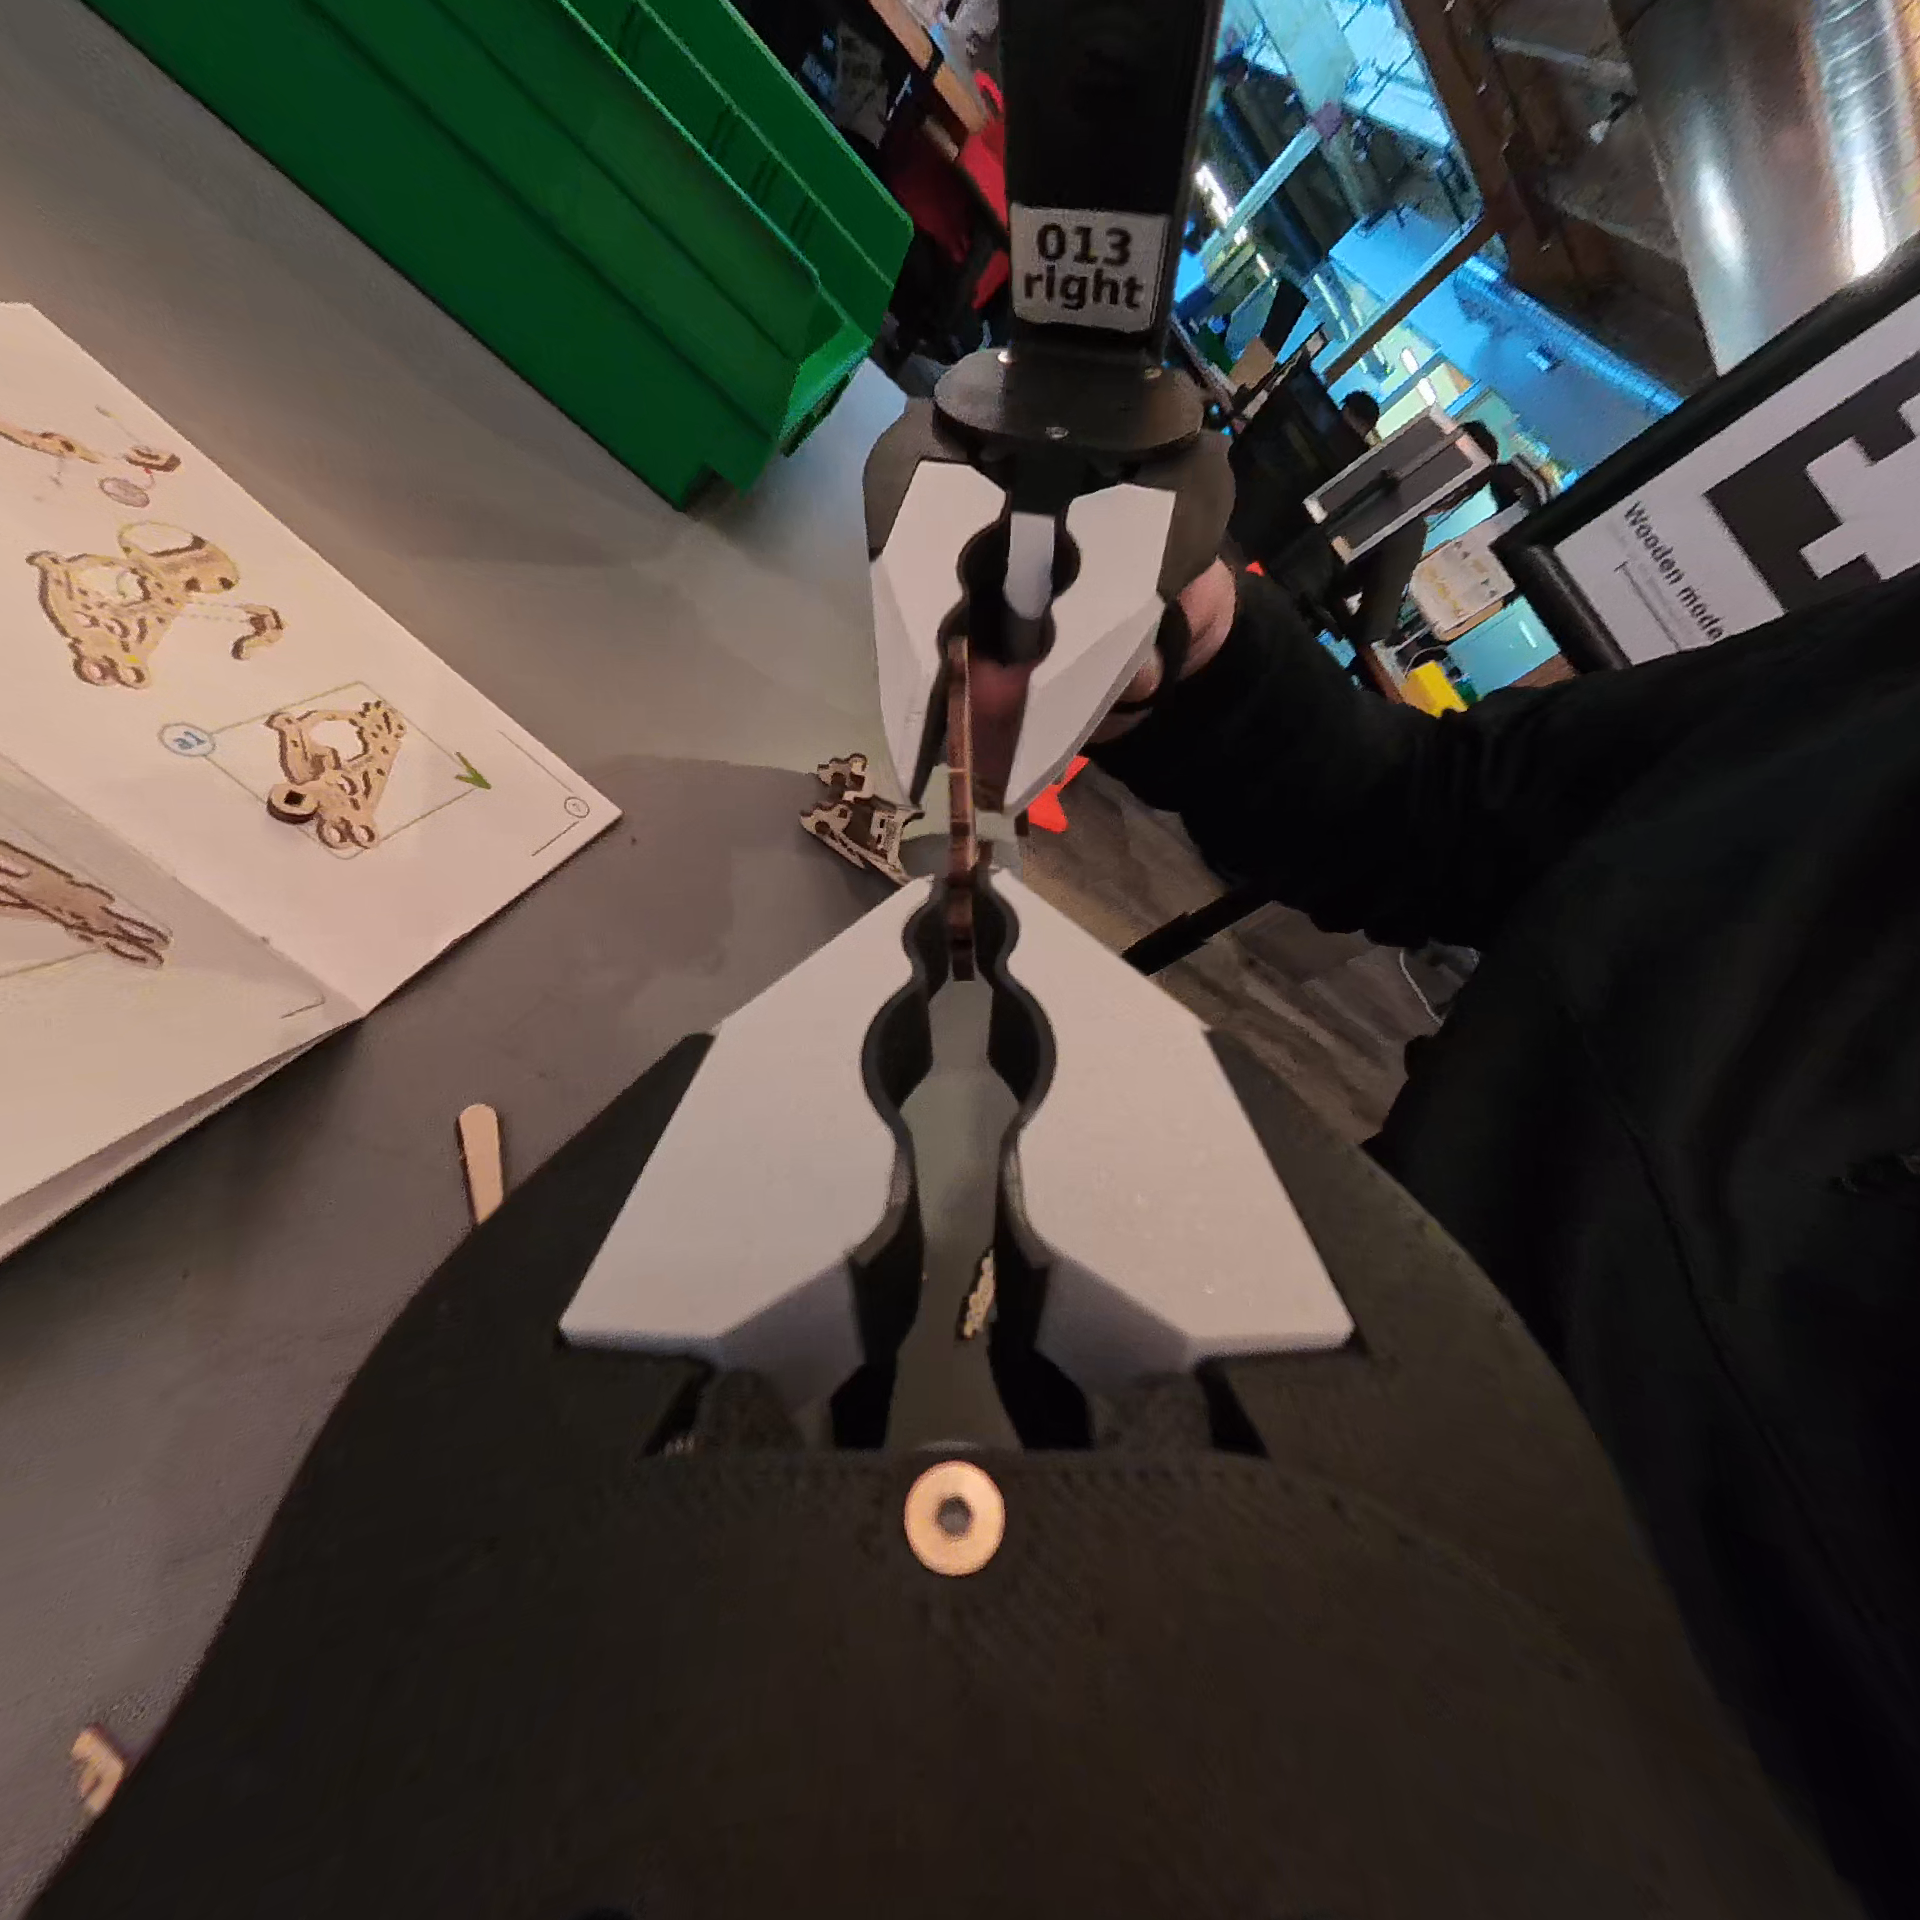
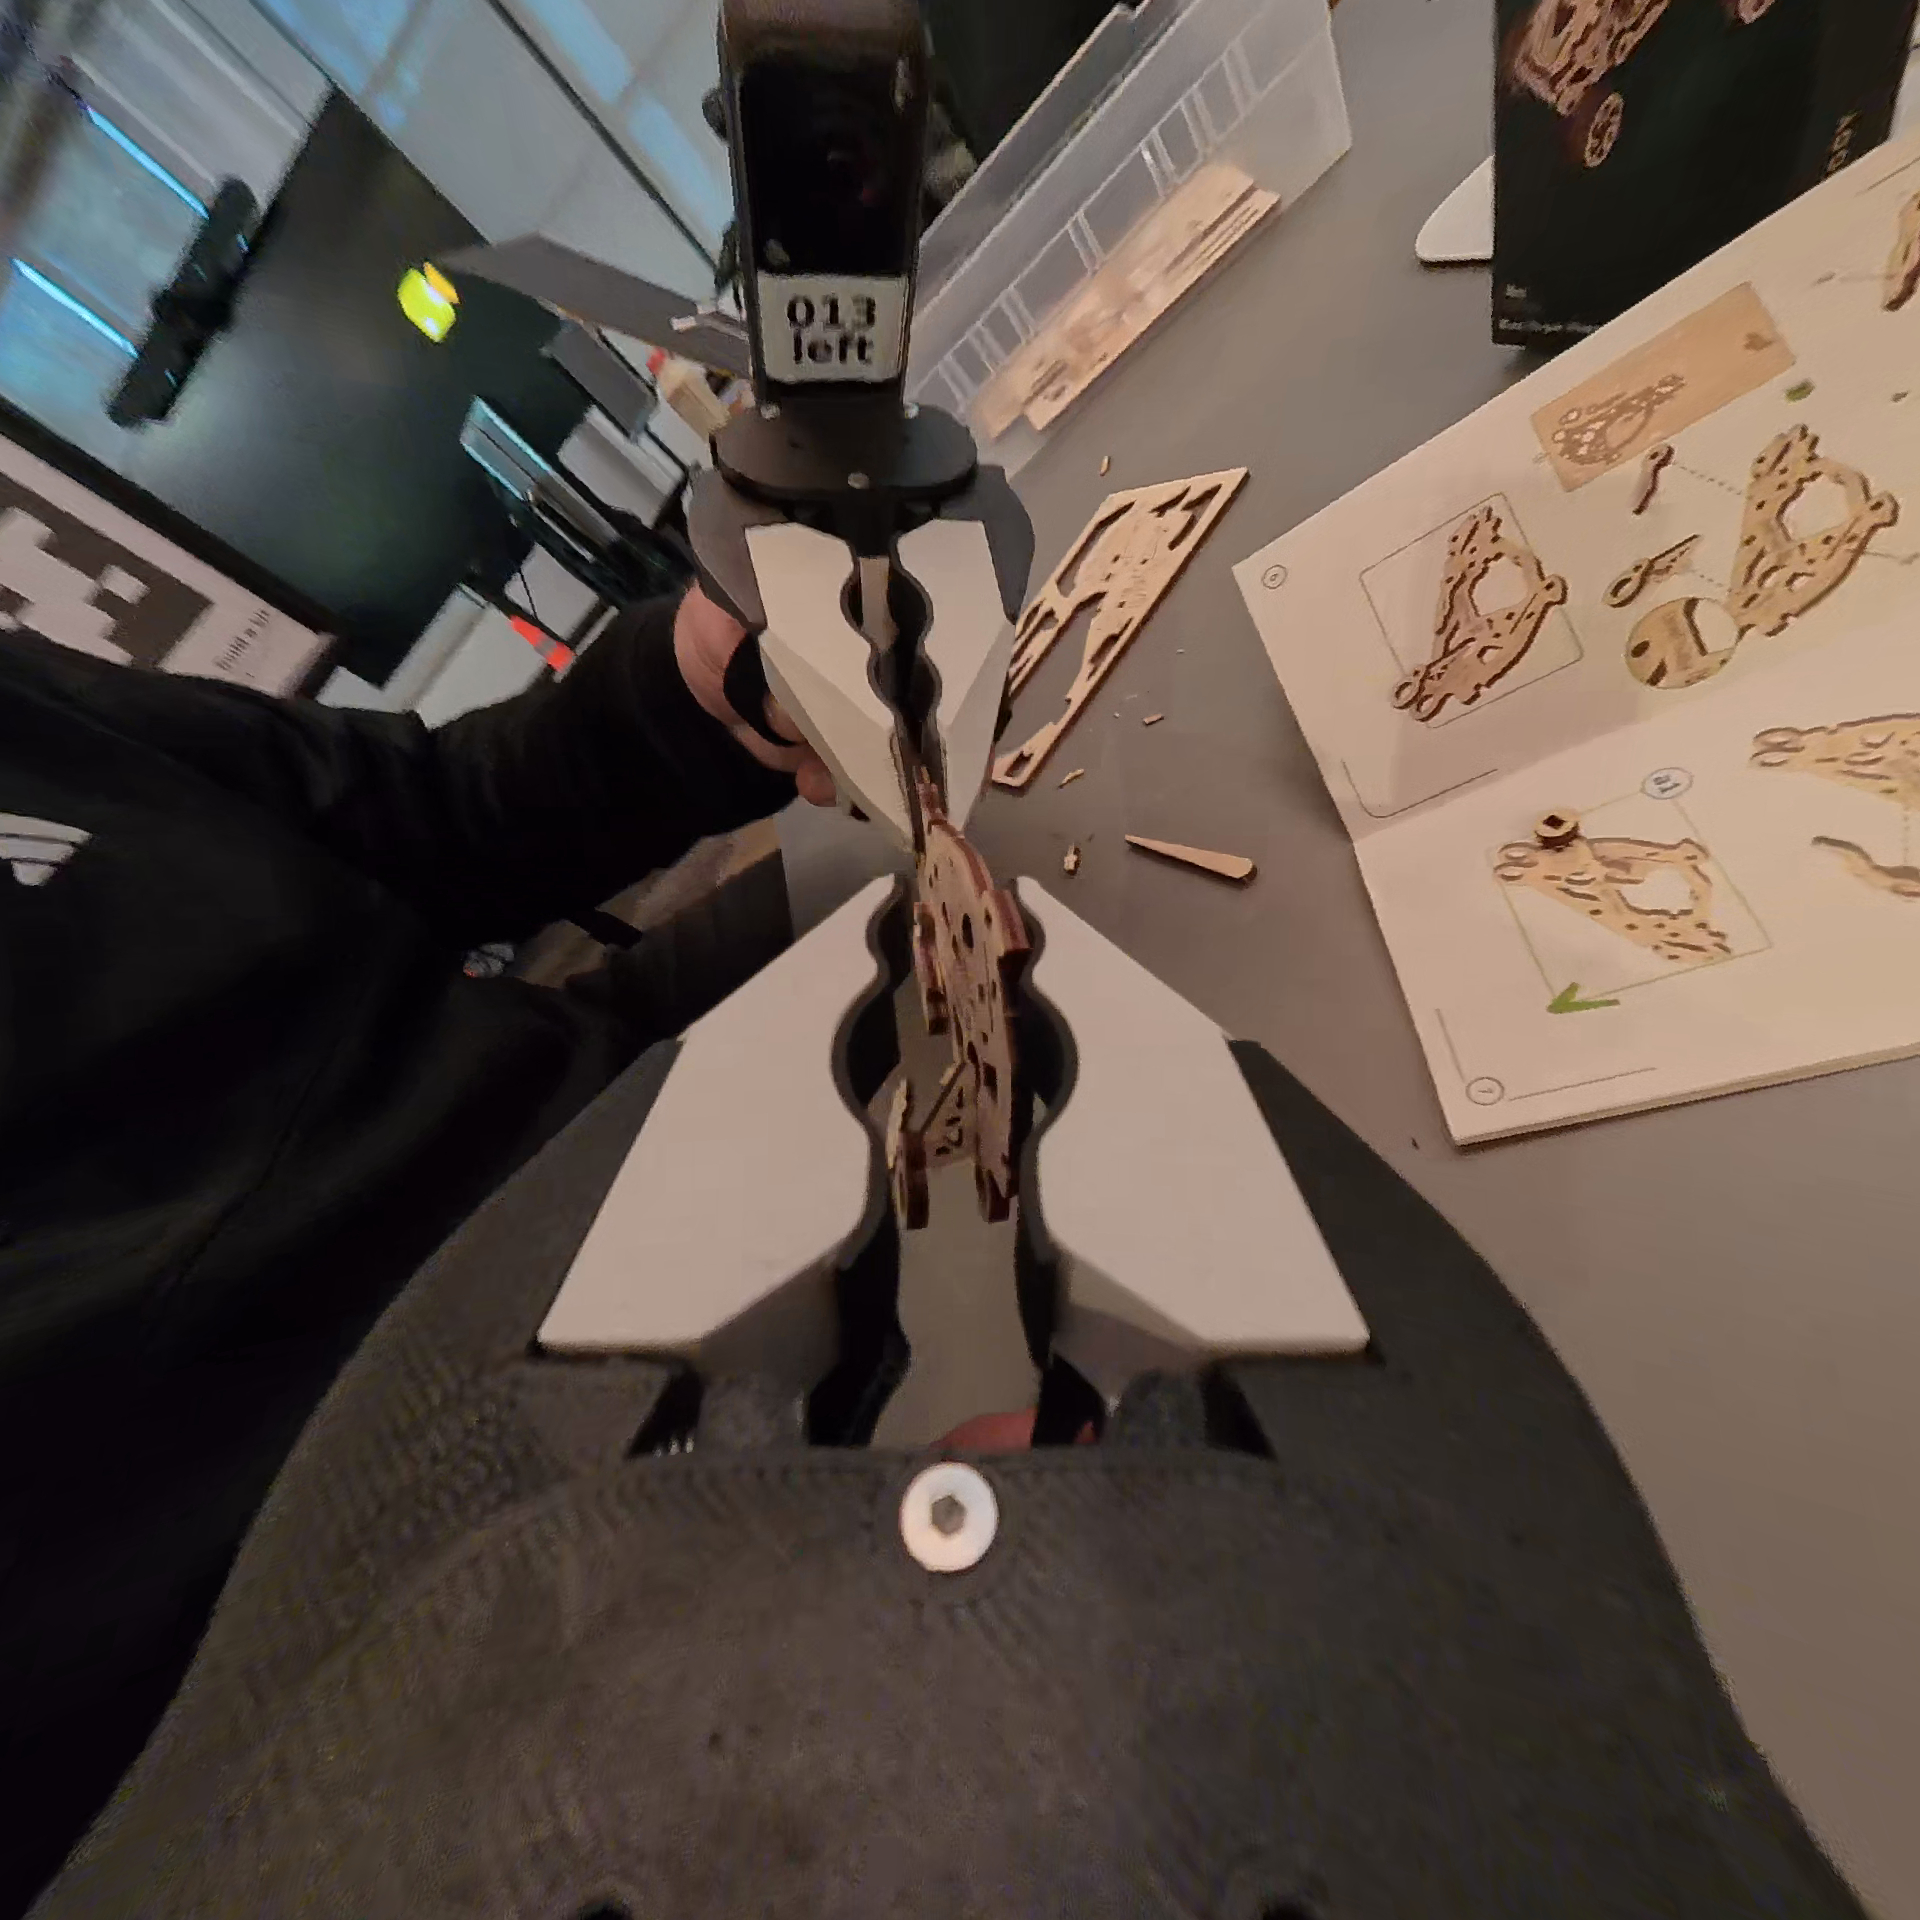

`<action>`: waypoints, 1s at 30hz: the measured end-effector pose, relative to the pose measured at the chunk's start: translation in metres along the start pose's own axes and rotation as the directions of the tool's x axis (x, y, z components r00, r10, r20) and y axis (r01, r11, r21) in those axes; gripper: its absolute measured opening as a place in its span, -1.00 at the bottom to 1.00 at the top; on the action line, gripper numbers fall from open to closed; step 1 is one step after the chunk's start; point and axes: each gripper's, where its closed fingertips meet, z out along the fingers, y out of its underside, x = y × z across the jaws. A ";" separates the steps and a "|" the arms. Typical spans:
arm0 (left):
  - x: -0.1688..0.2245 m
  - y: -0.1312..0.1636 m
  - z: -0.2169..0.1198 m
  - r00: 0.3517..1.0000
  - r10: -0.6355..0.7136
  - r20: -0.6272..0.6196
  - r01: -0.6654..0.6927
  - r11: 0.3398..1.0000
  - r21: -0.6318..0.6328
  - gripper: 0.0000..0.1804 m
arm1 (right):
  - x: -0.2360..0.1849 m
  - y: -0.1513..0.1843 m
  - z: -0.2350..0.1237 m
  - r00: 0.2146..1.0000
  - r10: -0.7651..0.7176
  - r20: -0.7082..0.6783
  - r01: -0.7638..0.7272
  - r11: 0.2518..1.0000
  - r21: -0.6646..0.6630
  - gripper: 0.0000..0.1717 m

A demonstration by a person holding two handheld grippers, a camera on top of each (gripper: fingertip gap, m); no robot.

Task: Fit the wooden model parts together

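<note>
Two grippers meet tip to tip at mid-frame above a grey table (image 2: 1351, 1299), sharing one flat wooden part (image 2: 961, 997). The left gripper (image 1: 961, 894) is clamped on the part's thin edge, fingers all but closed. The right gripper (image 2: 956, 894) stands slightly parted, the part lodged between its fingers (image 2: 1132, 1101); whether its pads press on it cannot be told.

One more loose wooden part (image 1: 857, 816) lies on the table just left of the tips in the left wrist view. In the right wrist view, one cut-out sheet (image 2: 1117, 613) lies above centre right, one wedge-shaped sliver (image 2: 1190, 860) beside it, with small chips scattered between them. One open booklet (image 2: 1621, 748) fills the right edge, and one clear bin (image 2: 1132, 197) sits at upper right. One green bin (image 1: 582, 229) occupies the upper left of the left wrist view. Black sleeves (image 1: 1507, 790) crowd each frame's side, hiding the table there.
</note>
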 end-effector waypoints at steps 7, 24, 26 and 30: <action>-0.003 -0.002 0.003 1.000 -0.029 0.004 0.029 1.000 0.002 -0.99 | 0.007 -0.001 -0.008 0.999 0.005 -0.038 -0.005 1.000 0.000 -0.88; -0.014 -0.002 0.005 0.993 0.034 0.109 -0.035 0.999 0.007 -0.97 | 0.016 0.001 -0.003 0.983 -0.098 -0.156 0.089 0.994 -0.060 -0.92; -0.013 -0.004 0.003 0.995 0.034 0.089 -0.036 0.999 0.021 -0.96 | 0.011 -0.001 -0.002 0.979 -0.153 -0.134 0.146 0.987 -0.061 -0.96; 0.006 -0.006 0.003 0.997 0.072 -0.022 -0.071 0.997 0.019 -0.98 | -0.010 -0.003 -0.006 0.984 -0.171 0.047 0.173 0.984 -0.049 -0.99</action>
